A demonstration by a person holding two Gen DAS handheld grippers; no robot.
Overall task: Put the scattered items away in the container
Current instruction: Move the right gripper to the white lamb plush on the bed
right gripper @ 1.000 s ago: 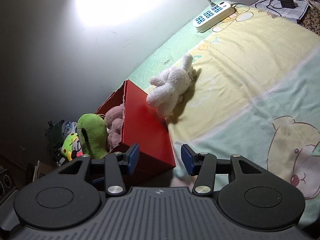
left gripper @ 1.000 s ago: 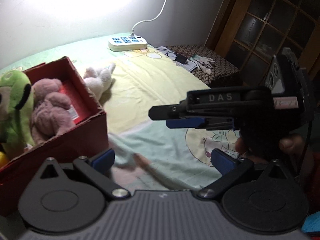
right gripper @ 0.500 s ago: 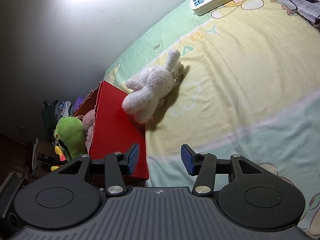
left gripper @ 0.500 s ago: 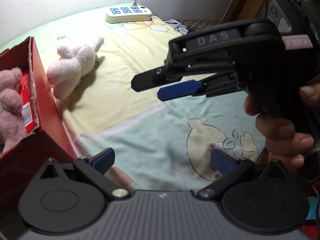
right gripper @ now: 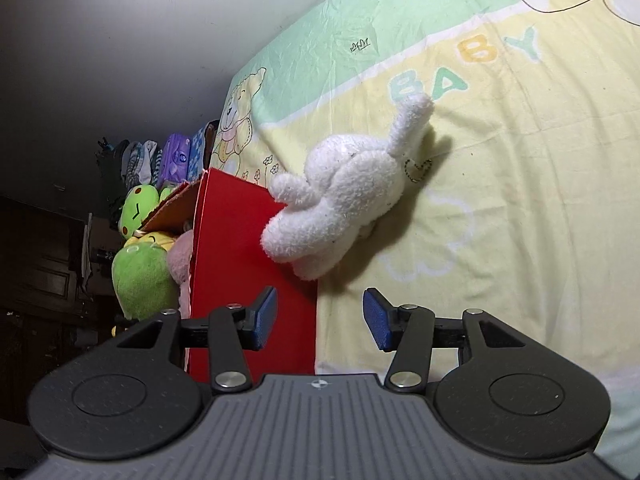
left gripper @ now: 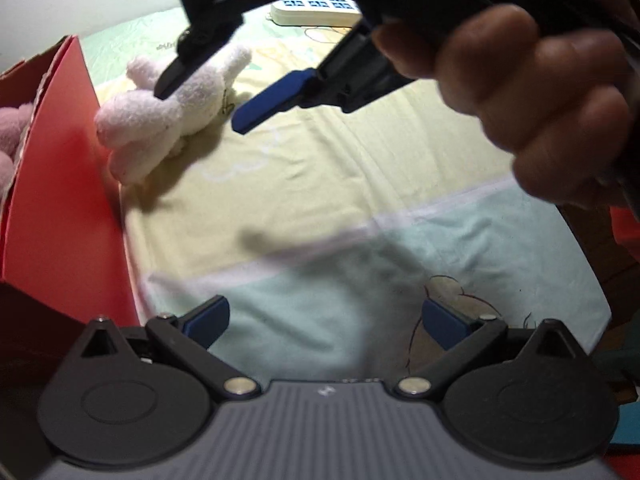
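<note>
Bedding printed with cartoon bears, a soft yellow-and-mint cotton sheet (left gripper: 360,184), fills the left wrist view, with the red cardboard box (left gripper: 60,184) standing on it at the left edge. Against the box's outer wall lies the white plush rabbit (left gripper: 160,120), the one toy visible outside the container, so probably the next thing to tidy. The left claw (left gripper: 324,322) hangs over bare mint sheet to the right of the box, jaws wide with nothing between them; it looks parked out of the way. Above the rabbit the right claw (left gripper: 208,96) reaches in, a person's hand (left gripper: 532,100) wrapped round its handle, one blue pad to the rabbit's right and the black finger crossing its back, not visibly pressing. A white power strip (left gripper: 316,10) lies beyond the rabbit.

From the right wrist view, the rabbit (right gripper: 344,208) leans on the box's top corner (right gripper: 248,272), its ear pointing away. The right claw (right gripper: 318,322) has just been opening, partly spread and empty, aimed over the box's near edge, short of the toy. Only this view shows the box contents: a green frog plush (right gripper: 140,276) and something pink (right gripper: 182,256), plus the word BABY beyond the rabbit. Only the other view shows the hand and how the two claws stand relative to each other.
</note>
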